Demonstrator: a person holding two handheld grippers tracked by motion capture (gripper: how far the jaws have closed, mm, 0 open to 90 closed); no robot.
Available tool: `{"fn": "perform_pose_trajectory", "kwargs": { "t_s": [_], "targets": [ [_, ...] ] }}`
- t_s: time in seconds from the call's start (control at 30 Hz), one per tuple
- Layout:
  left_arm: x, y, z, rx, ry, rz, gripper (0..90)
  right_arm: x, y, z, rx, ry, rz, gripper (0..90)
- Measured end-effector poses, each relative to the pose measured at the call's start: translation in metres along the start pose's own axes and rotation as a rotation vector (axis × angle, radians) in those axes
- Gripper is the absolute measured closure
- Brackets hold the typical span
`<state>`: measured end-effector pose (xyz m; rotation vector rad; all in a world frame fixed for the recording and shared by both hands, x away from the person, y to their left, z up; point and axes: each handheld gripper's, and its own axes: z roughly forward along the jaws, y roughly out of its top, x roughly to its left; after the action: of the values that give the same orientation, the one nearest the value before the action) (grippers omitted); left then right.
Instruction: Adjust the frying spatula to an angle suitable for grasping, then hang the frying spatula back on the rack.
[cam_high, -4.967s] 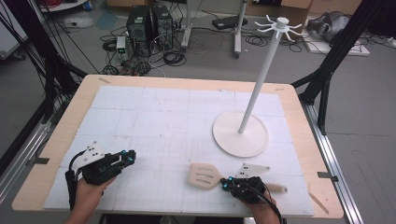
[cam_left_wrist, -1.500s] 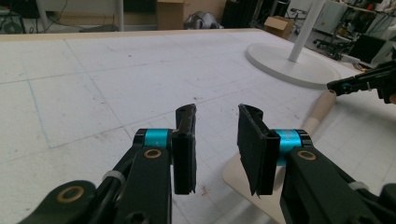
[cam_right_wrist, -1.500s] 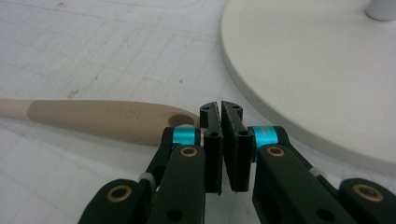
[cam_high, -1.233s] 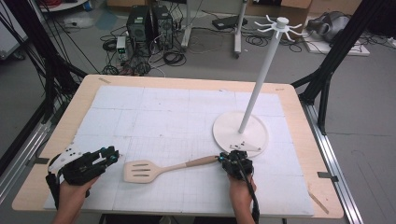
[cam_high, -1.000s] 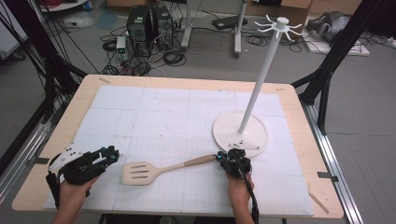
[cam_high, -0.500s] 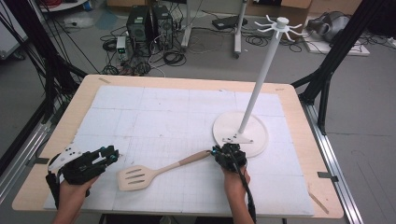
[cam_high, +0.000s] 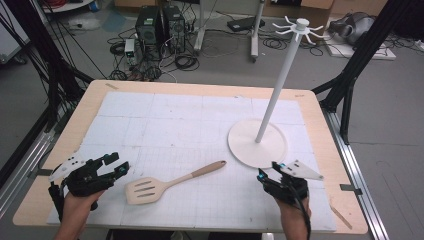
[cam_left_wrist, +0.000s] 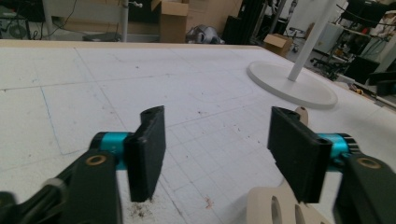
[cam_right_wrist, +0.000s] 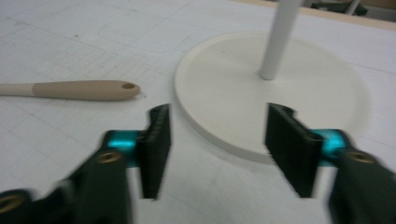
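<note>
Beige slotted spatula (cam_high: 170, 182) lying flat on the white gridded mat (cam_high: 190, 120), free of both grippers.

Its long axis runs diagonally; the slotted blade points to the near left, the handle end with its hanging hole to the far right, toward the round base of the white hook stand (cam_high: 257, 142); left gripper (cam_high: 112, 167), jaws just opened and spread with nothing between them, sits just beside the blade; right gripper (cam_high: 270, 170), jaws likewise just opened and spread, empty, sits near the base rim, apart from the handle.
</note>
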<state>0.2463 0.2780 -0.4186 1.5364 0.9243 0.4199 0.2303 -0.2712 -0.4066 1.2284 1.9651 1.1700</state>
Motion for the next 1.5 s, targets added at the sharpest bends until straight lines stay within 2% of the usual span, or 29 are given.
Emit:
{"fn": "perform_pose_trajectory", "kwargs": {
  "t_s": [0.1,0.17,0.23,0.37,0.53,0.73,1.17,1.37,1.5],
  "targets": [
    [-0.002,0.003,-0.001,-0.028,0.004,0.0,30.8,-0.01,-0.006,-0.02,-0.036,-0.018,-0.036,23.6],
    [-0.004,0.004,-0.001,-0.037,-0.003,0.028,23.3,-0.015,-0.011,-0.03,-0.053,-0.025,-0.032,18.8],
    [-0.006,0.004,-0.001,-0.039,-0.001,0.046,21.2,-0.019,-0.016,-0.037,-0.08,-0.018,0.002,18.3],
    [-0.008,0.003,0.0,-0.044,0.002,0.048,21.2,-0.026,-0.024,-0.047,-0.122,0.001,0.08,18.3],
    [-0.009,0.002,0.004,-0.041,0.001,0.048,21.9,-0.029,-0.029,-0.058,-0.139,0.011,0.122,22.7],
    [-0.012,0.003,0.008,-0.034,-0.002,0.055,22.0,-0.031,-0.033,-0.063,-0.141,-0.027,0.115,19.6],
    [-0.012,0.003,0.013,-0.039,-0.009,0.041,21.9,-0.031,-0.037,-0.066,-0.125,-0.049,0.123,19.1],
    [-0.016,0.005,0.016,-0.003,-0.02,0.052,20.2,-0.028,-0.037,-0.063,-0.101,-0.041,0.115,19.2],
    [-0.021,0.007,0.016,0.037,-0.049,0.073,21.5,-0.027,-0.037,-0.061,-0.093,-0.025,0.112,19.2]
  ]
}}
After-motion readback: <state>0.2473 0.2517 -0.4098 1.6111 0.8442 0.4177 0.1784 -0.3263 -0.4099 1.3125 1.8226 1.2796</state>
